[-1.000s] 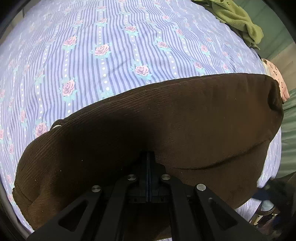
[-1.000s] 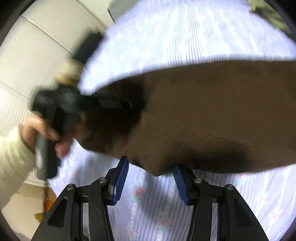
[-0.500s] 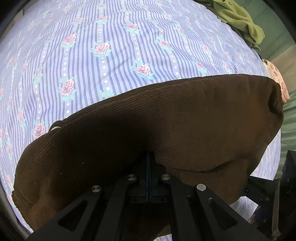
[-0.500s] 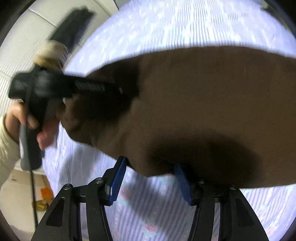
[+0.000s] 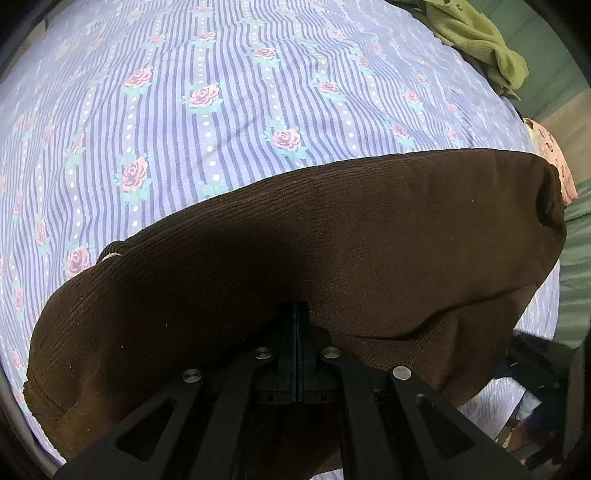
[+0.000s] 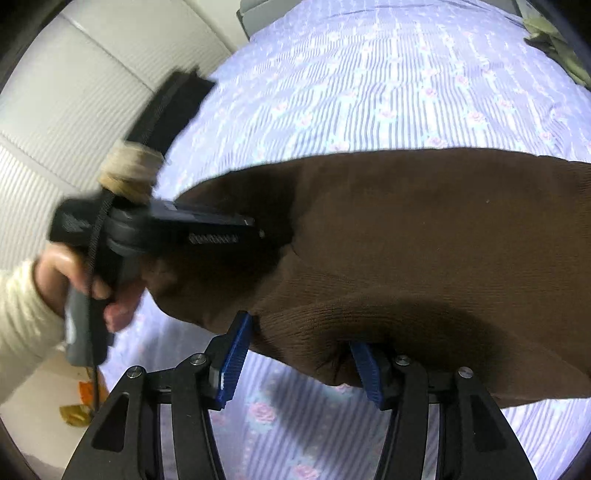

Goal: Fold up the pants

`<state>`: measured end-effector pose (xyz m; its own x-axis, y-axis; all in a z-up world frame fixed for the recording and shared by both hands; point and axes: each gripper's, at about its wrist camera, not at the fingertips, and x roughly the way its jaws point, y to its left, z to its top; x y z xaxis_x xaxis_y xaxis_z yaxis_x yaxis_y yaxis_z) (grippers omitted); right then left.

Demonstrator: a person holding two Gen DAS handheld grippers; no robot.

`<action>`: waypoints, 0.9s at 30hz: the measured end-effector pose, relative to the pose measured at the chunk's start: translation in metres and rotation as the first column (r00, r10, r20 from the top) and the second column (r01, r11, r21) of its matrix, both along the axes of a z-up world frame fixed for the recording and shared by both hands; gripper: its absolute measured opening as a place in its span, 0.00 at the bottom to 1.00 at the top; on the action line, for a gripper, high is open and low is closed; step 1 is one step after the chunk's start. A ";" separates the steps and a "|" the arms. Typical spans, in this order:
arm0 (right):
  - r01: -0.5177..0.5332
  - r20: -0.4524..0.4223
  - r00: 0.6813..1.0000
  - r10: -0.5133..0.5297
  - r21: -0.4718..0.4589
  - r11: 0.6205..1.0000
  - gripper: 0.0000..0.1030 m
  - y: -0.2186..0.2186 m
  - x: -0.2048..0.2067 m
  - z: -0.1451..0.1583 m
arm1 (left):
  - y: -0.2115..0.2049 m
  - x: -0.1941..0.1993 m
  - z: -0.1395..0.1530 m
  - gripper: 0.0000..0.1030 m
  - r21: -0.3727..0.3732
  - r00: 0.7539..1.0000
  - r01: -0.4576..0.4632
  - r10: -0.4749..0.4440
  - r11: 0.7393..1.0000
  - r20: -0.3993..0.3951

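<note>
The brown corduroy pants (image 5: 332,240) lie folded across the striped floral bedsheet (image 5: 221,92). My left gripper (image 5: 297,314) is shut on the near edge of the pants. In the right wrist view the pants (image 6: 424,229) fill the middle, and the left gripper (image 6: 221,225), held by a hand, grips their left end. My right gripper (image 6: 299,354) is open, its blue pads on either side of the pants' near folded edge, which sits between the jaws.
A green garment (image 5: 476,33) lies at the far right of the bed. A pink patterned cloth (image 5: 554,158) sits at the right edge. A white panelled wall (image 6: 74,92) stands left of the bed. The right gripper's body (image 5: 546,369) shows at lower right.
My right gripper has moved in towards the pants' near edge, which now sits between its open jaws. The left gripper stays shut on the pants, barely moved.
</note>
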<state>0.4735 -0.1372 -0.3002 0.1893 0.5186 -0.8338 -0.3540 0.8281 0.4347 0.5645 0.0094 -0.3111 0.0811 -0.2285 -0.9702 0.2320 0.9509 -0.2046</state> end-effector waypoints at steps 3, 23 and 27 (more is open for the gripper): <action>-0.055 -0.057 0.997 0.053 -0.028 0.998 0.54 0.009 -0.008 -0.022 | -0.002 -0.002 0.001 0.04 0.007 1.000 0.007 -0.007 1.000 0.004; 0.185 -0.187 0.967 -0.175 0.040 0.982 0.19 -0.026 -0.031 -0.017 | -0.038 -0.092 0.023 0.41 0.059 0.988 0.120 -0.125 0.991 0.095; 0.211 -0.118 0.969 -0.219 -0.074 0.975 0.44 -0.036 -0.043 0.000 | -0.040 -0.089 0.023 0.41 0.086 0.991 0.099 -0.106 0.991 0.084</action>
